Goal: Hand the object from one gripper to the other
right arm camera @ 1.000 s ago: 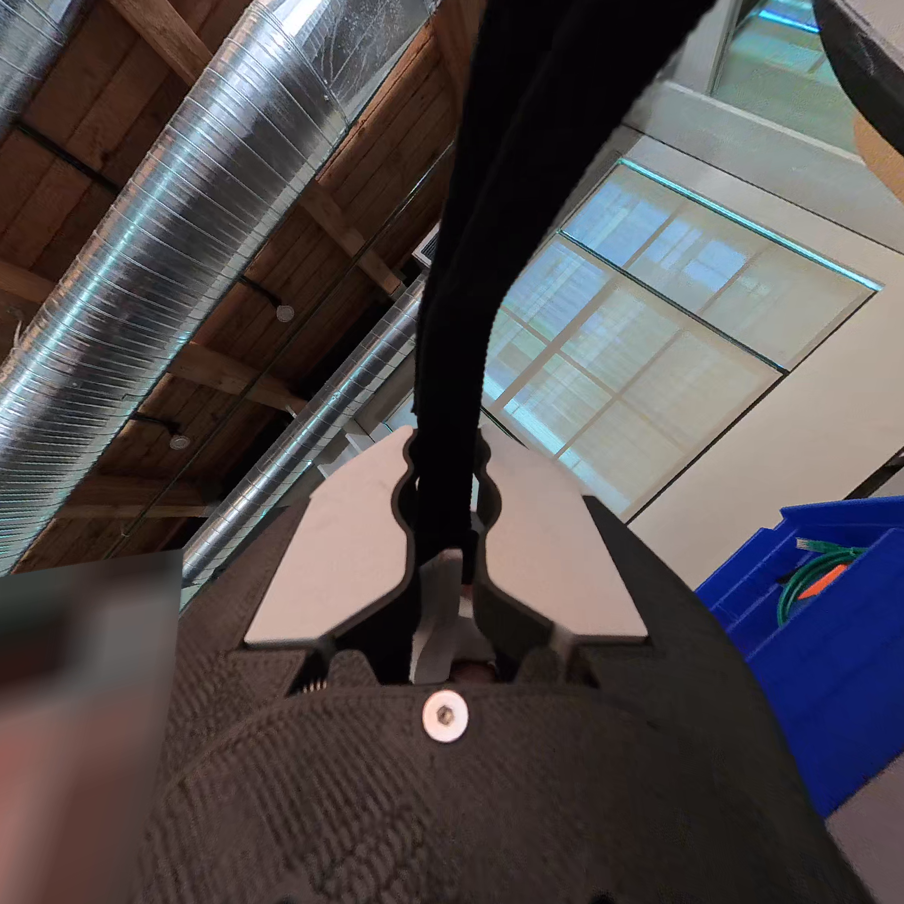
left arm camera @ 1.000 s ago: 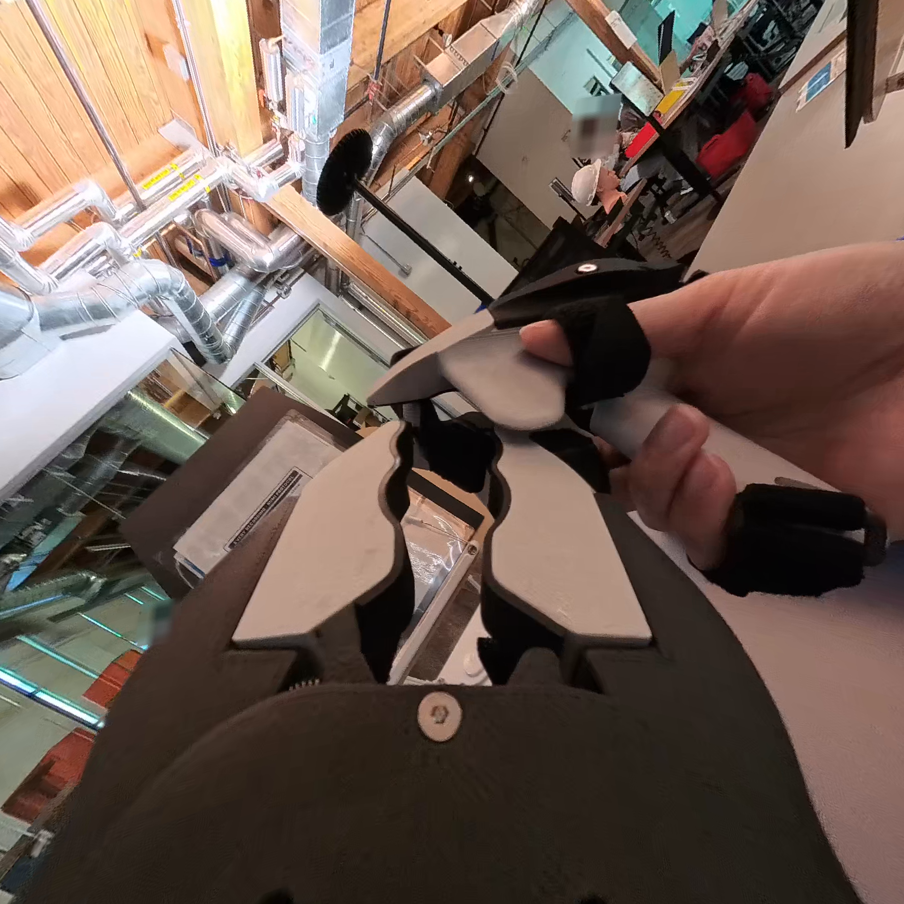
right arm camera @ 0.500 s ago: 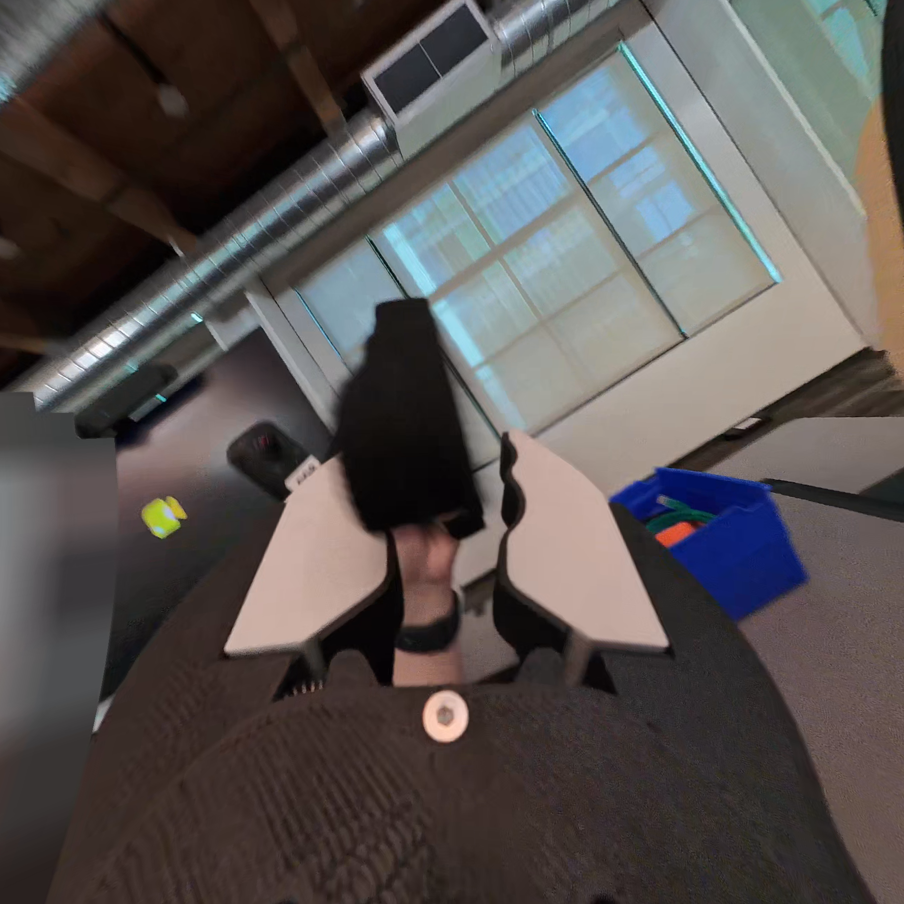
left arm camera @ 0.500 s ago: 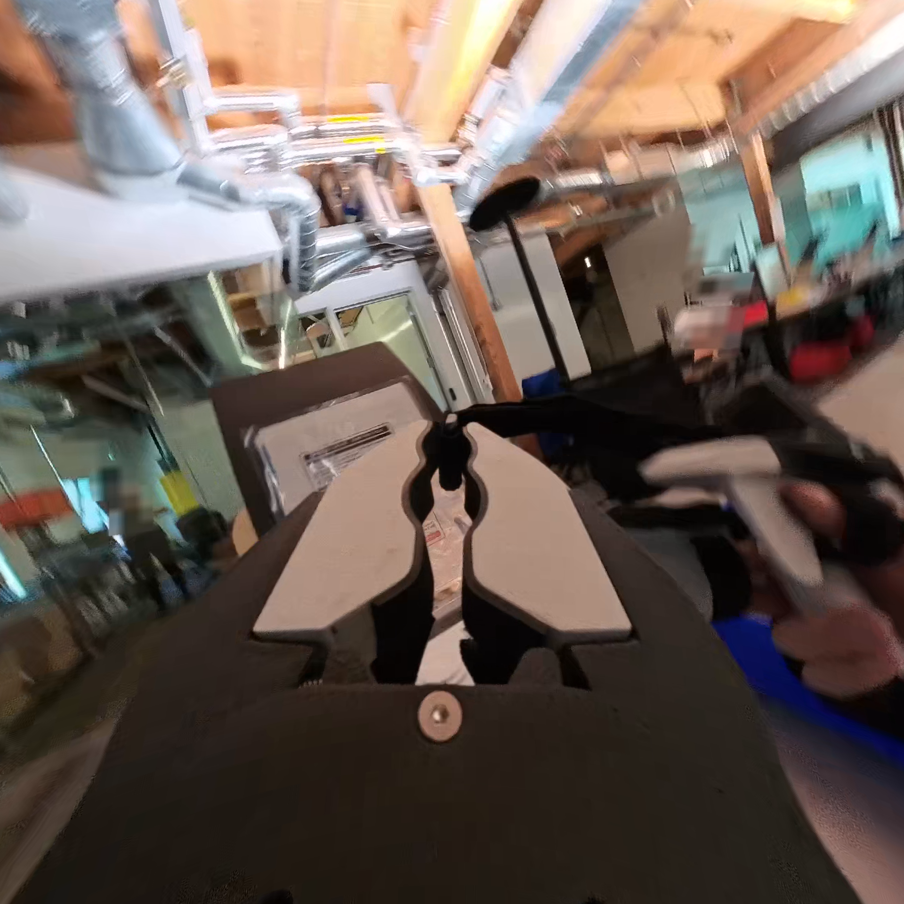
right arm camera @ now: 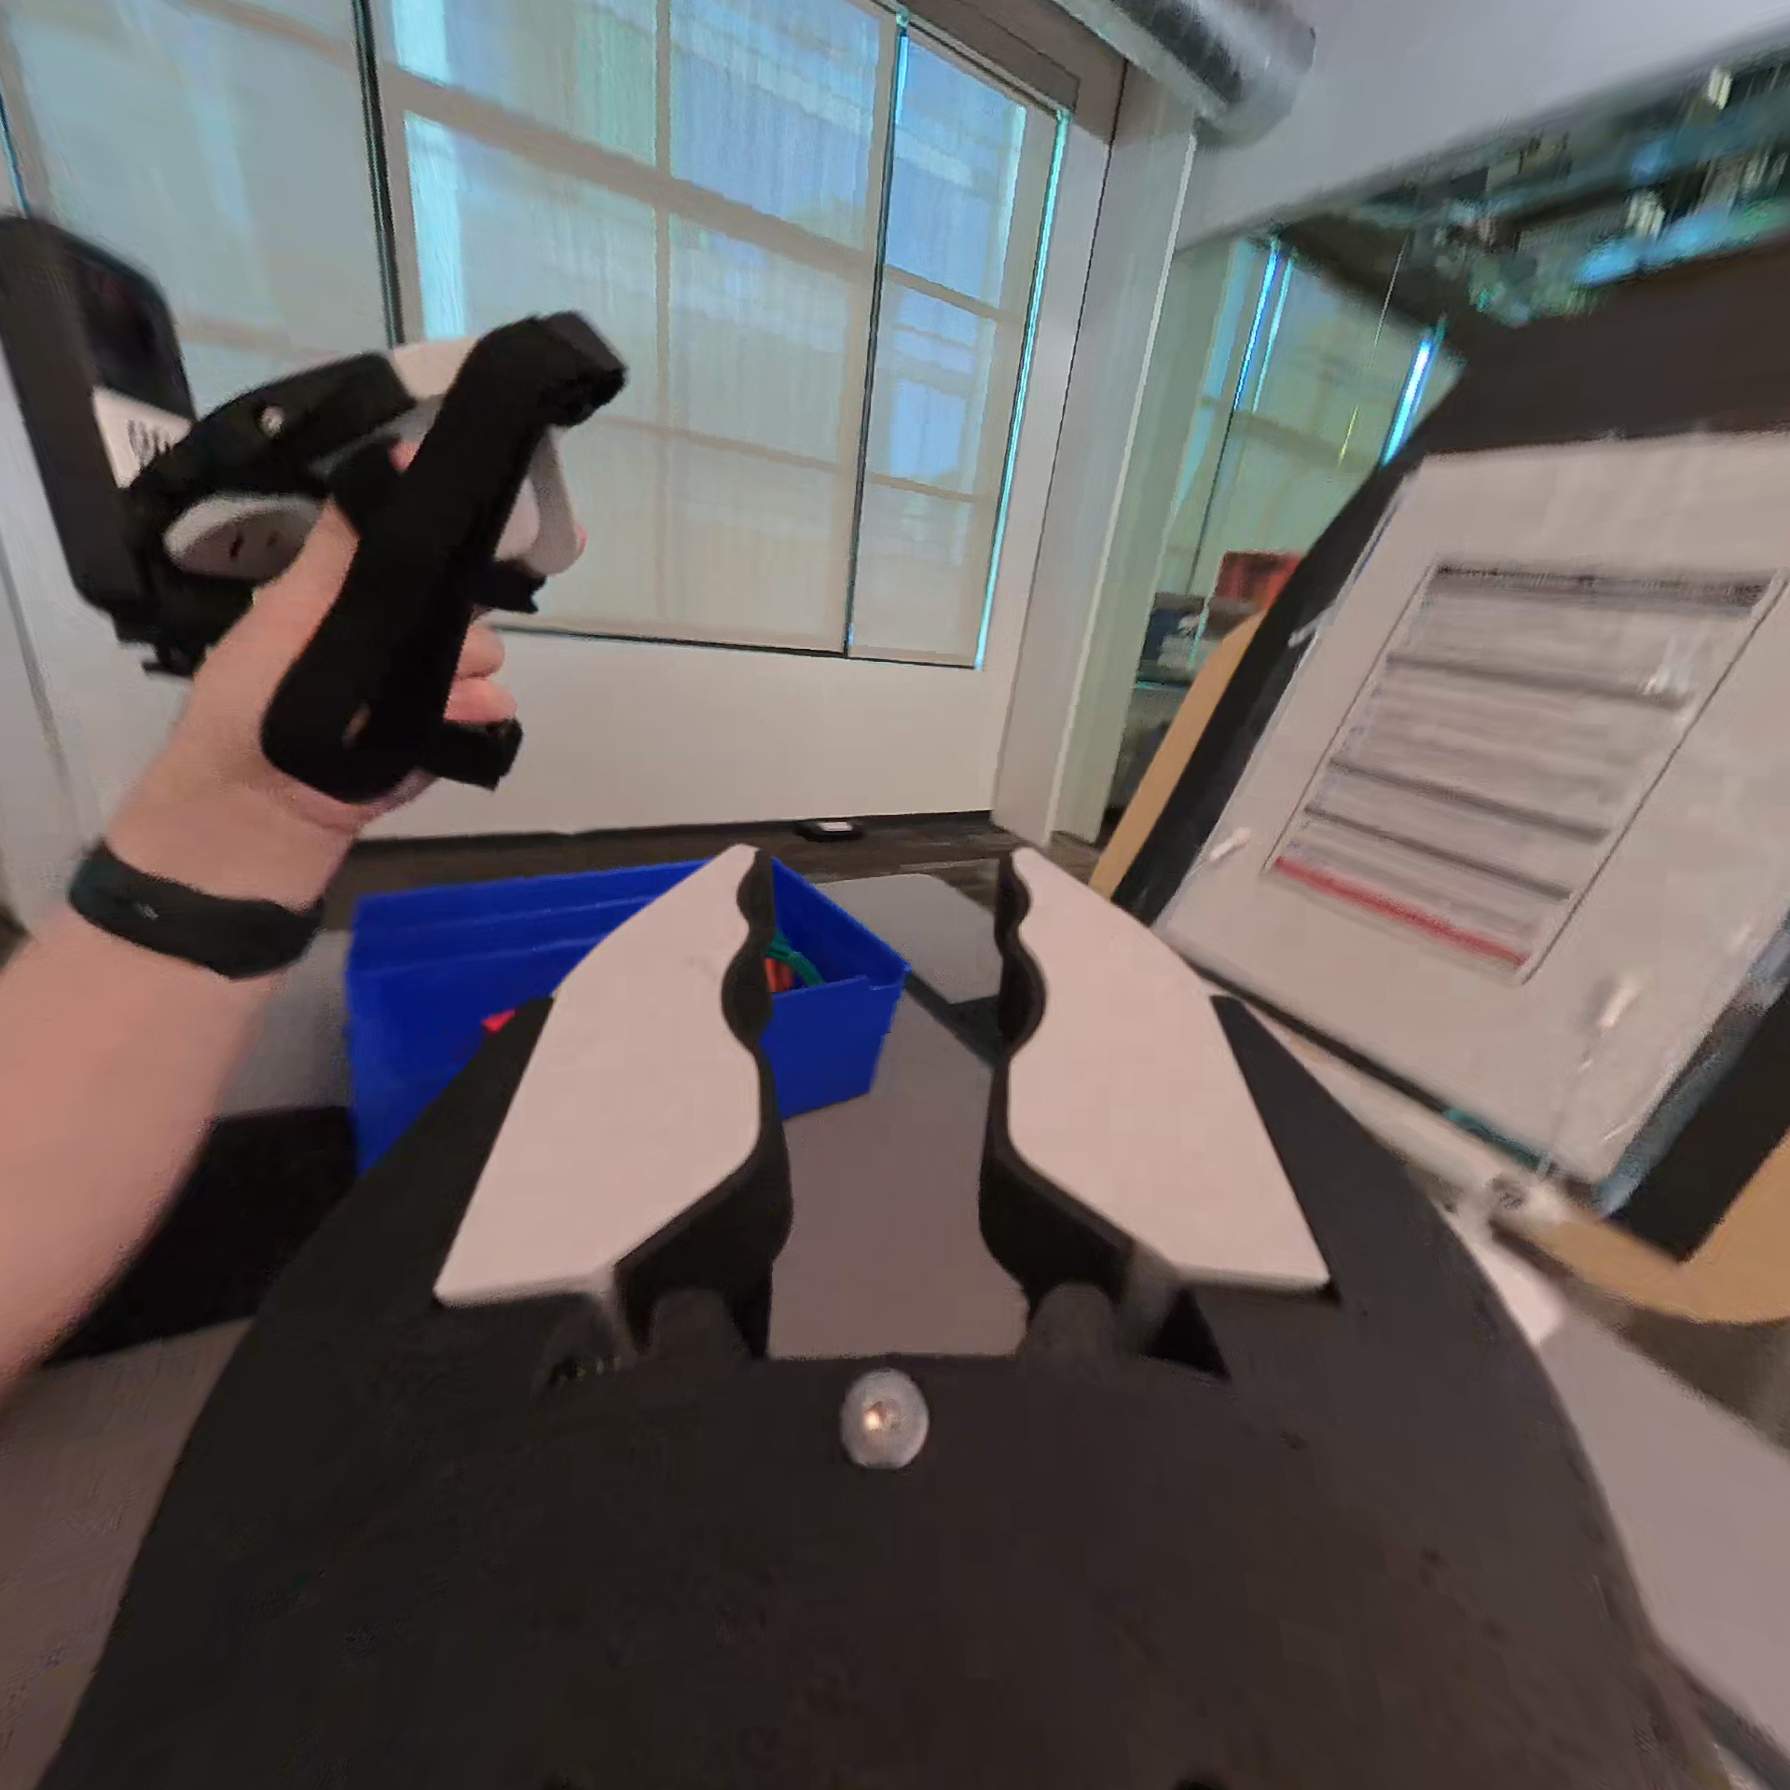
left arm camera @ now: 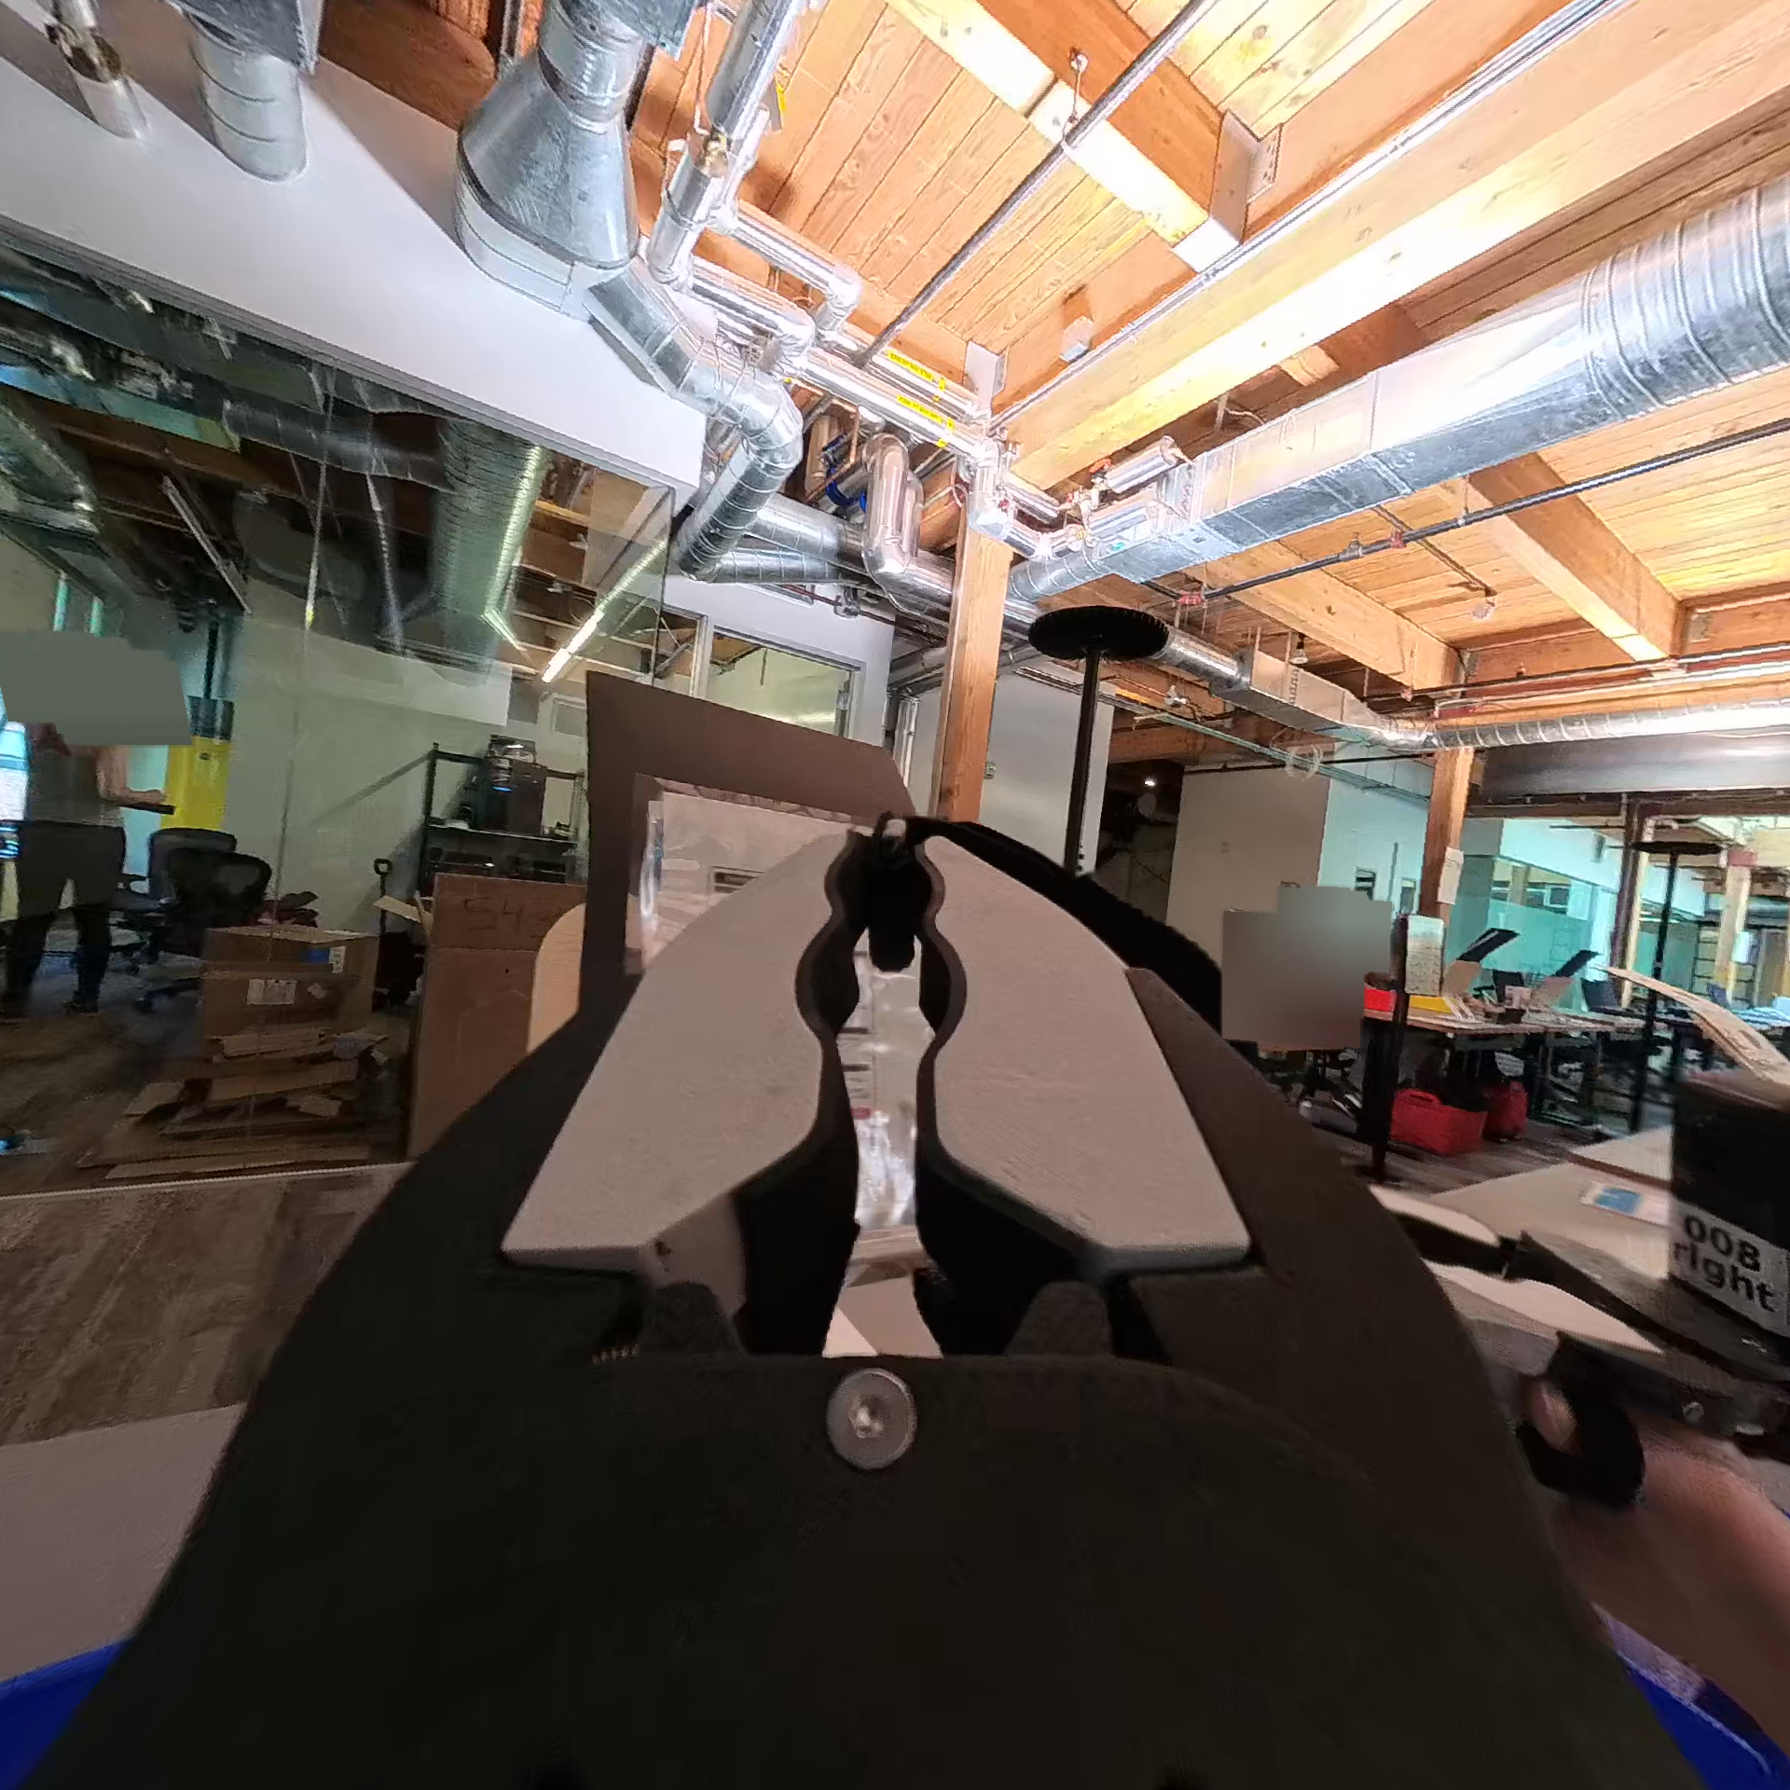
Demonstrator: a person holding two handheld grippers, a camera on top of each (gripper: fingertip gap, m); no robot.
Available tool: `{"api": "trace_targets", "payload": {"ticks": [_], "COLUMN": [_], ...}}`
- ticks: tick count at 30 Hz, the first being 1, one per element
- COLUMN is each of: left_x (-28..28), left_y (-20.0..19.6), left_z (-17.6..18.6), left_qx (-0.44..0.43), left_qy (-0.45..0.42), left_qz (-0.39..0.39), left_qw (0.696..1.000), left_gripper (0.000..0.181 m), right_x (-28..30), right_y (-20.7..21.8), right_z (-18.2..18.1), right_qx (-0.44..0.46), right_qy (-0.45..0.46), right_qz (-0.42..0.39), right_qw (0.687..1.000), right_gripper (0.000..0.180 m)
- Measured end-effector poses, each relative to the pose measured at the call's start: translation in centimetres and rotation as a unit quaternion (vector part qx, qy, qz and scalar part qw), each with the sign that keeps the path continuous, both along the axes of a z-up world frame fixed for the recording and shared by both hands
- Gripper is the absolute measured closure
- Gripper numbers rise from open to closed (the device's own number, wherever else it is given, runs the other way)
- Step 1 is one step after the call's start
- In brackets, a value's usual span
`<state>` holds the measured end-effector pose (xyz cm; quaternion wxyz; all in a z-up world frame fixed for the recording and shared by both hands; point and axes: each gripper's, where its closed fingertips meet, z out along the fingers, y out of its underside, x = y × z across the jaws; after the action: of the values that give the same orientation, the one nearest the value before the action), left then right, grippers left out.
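Observation:
A black strap-like object [left arm camera: 886, 906] is pinched between the tips of my left gripper [left arm camera: 886, 872]; the rest of it runs off to the right behind the right finger. In the right wrist view the left gripper [right arm camera: 484, 436] is held up by a hand at the upper left, and the black object [right arm camera: 407, 601] hangs down from its tips. My right gripper [right arm camera: 881, 877] is open and empty, lower and to the right of the left one, above a blue bin [right arm camera: 455, 959]. Part of the right gripper [left arm camera: 1724, 1249] shows at the right edge of the left wrist view.
The blue bin holds green and orange cables [right arm camera: 789, 969]. A dark board with a white sheet in a clear sleeve [right arm camera: 1511, 775] leans at the right and also shows ahead in the left wrist view [left arm camera: 736, 775]. Cardboard boxes [left arm camera: 281, 978] are stacked far left. The gap from one gripper's tips to the other's is roughly 20 cm.
A second ago my right gripper was shut on the black object with the left closing on it. The right has since opened and dropped away; the left keeps the object and has swung level.

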<state>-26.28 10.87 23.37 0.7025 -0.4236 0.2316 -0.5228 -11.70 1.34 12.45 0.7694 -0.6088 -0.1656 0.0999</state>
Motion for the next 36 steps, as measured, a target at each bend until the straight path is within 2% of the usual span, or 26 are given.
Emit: {"api": "trace_targets", "payload": {"ticks": [2, 4, 6, 11, 15, 18, 19, 20, 22, 23, 28, 32, 36], "left_x": [0.8, 1.5, 2.3, 3.7, 4.2, 4.2, 4.2, 4.1, 4.1, 4.1, 4.6, 5.3, 6.2], "left_y": [-0.2, -0.4, -0.6, -1.1, -1.3, -1.4, -1.4, -1.4, -1.4, -1.4, -1.7, -2.2, -3.0], "left_z": [-0.2, -0.4, -0.6, -1.2, -1.3, -1.3, -1.3, -1.2, -1.2, -1.2, -1.4, -1.5, -1.9], "left_qx": [0.0, 0.01, 0.022, 0.057, 0.074, 0.076, 0.076, 0.076, 0.079, 0.08, 0.086, 0.093, 0.108], "left_qy": [0.011, 0.026, 0.041, 0.088, 0.11, 0.112, 0.113, 0.114, 0.114, 0.116, 0.126, 0.137, 0.156], "left_qz": [-0.001, 0.011, 0.029, 0.085, 0.119, 0.124, 0.123, 0.124, 0.128, 0.131, 0.131, 0.129, 0.131], "left_qw": [1.0, 1.0, 0.998, 0.991, 0.984, 0.983, 0.983, 0.983, 0.982, 0.981, 0.98, 0.978, 0.973], "left_gripper": [0.173, 0.174, 0.174, 0.174, 0.174, 0.174, 0.174, 0.174, 0.174, 0.174, 0.174, 0.173, 0.173], "right_x": [-1.0, -2.6, -4.0, -3.8, -3.5, -3.6, -3.2, -2.1, 0.2, 0.6, -1.6, -2.3, -2.7], "right_y": [-0.6, -1.2, -1.7, -2.3, -2.8, -2.9, -3.0, -2.9, -2.8, -2.8, -3.6, -4.4, -4.0], "right_z": [0.4, 0.6, 0.8, 2.0, 2.1, 0.1, -1.0, -1.9, -2.4, -2.1, 1.3, 2.4, 1.7], "right_qx": [0.022, 0.022, 0.004, -0.01, -0.02, -0.09, -0.126, -0.158, -0.186, -0.183, -0.103, -0.076, -0.086], "right_qy": [-0.068, -0.102, -0.098, -0.076, -0.13, -0.204, -0.233, -0.255, -0.281, -0.279, -0.177, -0.185, -0.188], "right_qz": [-0.018, -0.002, 0.018, -0.026, -0.061, -0.062, -0.071, -0.103, -0.18, -0.194, -0.155, -0.161, -0.152], "right_qw": [0.997, 0.995, 0.995, 0.997, 0.989, 0.973, 0.962, 0.948, 0.924, 0.922, 0.966, 0.966, 0.966], "right_gripper": [0.134, 0.134, 0.133, 0.133, 0.132, 0.132, 0.137, 0.147, 0.146, 0.145, 0.138, 0.137, 0.138]}}
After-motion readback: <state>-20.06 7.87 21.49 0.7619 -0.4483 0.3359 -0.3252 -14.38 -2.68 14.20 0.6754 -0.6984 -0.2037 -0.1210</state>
